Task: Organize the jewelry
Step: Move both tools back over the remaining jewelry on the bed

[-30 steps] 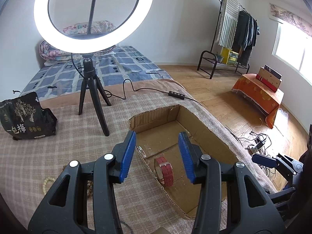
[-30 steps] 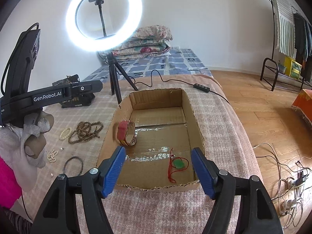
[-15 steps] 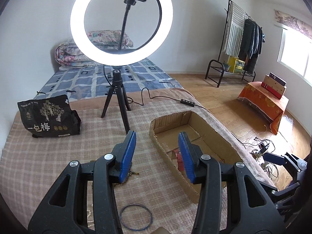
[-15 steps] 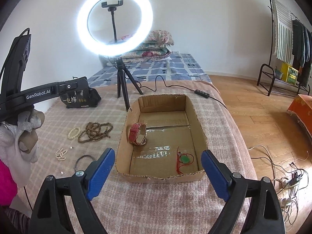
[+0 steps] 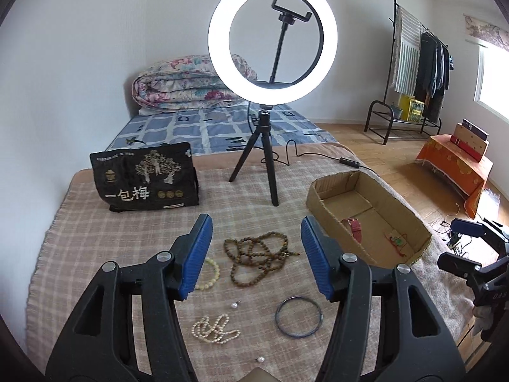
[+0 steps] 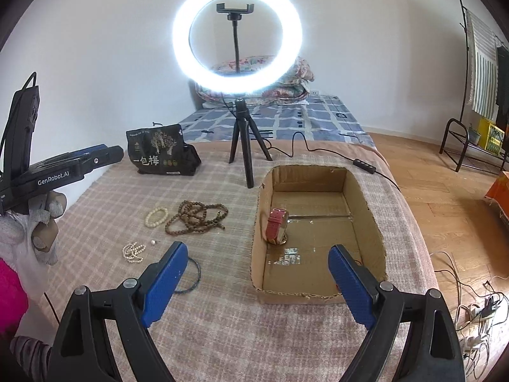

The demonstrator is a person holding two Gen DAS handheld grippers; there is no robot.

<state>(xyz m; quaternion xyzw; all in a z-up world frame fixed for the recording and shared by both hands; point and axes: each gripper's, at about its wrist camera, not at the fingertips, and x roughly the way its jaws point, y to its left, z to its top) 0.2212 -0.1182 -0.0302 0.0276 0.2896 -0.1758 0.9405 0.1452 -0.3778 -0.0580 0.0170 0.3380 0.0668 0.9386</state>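
both jaws stand wide and hold nothing. the left gripper (image 5: 254, 251) hangs over the loose pieces on the checked blanket (image 5: 95, 238); the right gripper (image 6: 254, 283) waits by the cardboard box (image 6: 366, 203), where a red watch (image 6: 277, 226) already lies. i'd take the brown bead necklace (image 5: 257, 256) next, pinching a bunched part, then the dark bangle (image 5: 298, 316), pearl strand (image 5: 213, 328) and loose pearls.
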